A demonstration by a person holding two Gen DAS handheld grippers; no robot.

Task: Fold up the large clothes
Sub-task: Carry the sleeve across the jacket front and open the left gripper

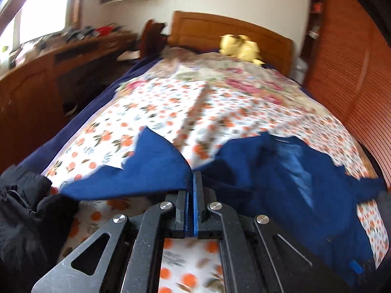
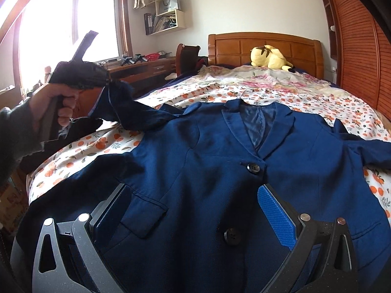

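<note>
A navy blue blazer (image 2: 207,161) lies face up on the bed, buttoned, collar toward the headboard. My left gripper (image 1: 193,183) is shut on the end of the blazer's sleeve (image 1: 156,166) and holds it lifted above the bed; it also shows in the right wrist view (image 2: 107,80), at the far left with the sleeve (image 2: 136,114) hanging from it. My right gripper (image 2: 195,195) is open and hovers just over the lower front of the blazer, its blue pad (image 2: 276,217) showing. The blazer's other sleeve (image 2: 366,149) lies spread to the right.
The bed has an orange-flower sheet (image 2: 330,102) and a wooden headboard (image 2: 264,46) with a yellow plush toy (image 2: 268,58). A wooden desk (image 2: 144,68) stands at the left under the window. A slatted wooden wardrobe (image 2: 359,48) runs along the right. A black garment (image 1: 27,210) lies at left.
</note>
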